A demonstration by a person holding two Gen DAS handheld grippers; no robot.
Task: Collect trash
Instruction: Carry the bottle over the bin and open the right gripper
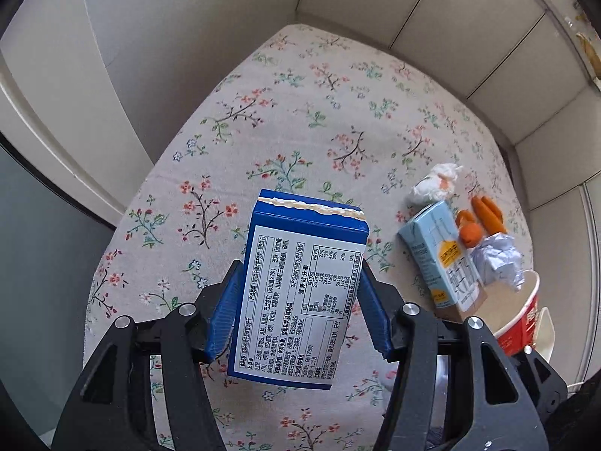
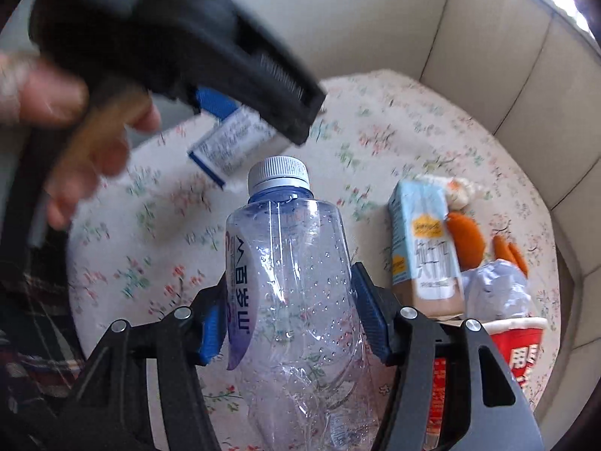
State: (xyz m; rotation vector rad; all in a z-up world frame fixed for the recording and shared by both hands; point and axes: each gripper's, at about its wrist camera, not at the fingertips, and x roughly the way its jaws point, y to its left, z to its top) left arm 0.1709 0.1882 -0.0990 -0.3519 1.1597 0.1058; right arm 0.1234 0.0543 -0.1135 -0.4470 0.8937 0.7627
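My left gripper [image 1: 296, 300] is shut on a blue biscuit box [image 1: 296, 293] with a white label, held above the floral table [image 1: 263, 120]. My right gripper [image 2: 289, 304] is shut on an empty clear plastic bottle [image 2: 293, 274] with a white cap. In the right wrist view the left gripper and its box [image 2: 233, 139] show blurred at the upper left, with the person's hand. On the table to the right lie a light blue drink carton [image 1: 439, 255], orange peel pieces [image 1: 480, 221], a white tissue wad [image 1: 432, 184] and crumpled paper [image 1: 496, 259].
A red and white paper cup [image 1: 522, 319] stands at the table's right edge, also in the right wrist view [image 2: 522, 345]. Cream padded panels [image 1: 450, 18] enclose the table's far and right sides. A white door frame [image 1: 49, 131] lies to the left.
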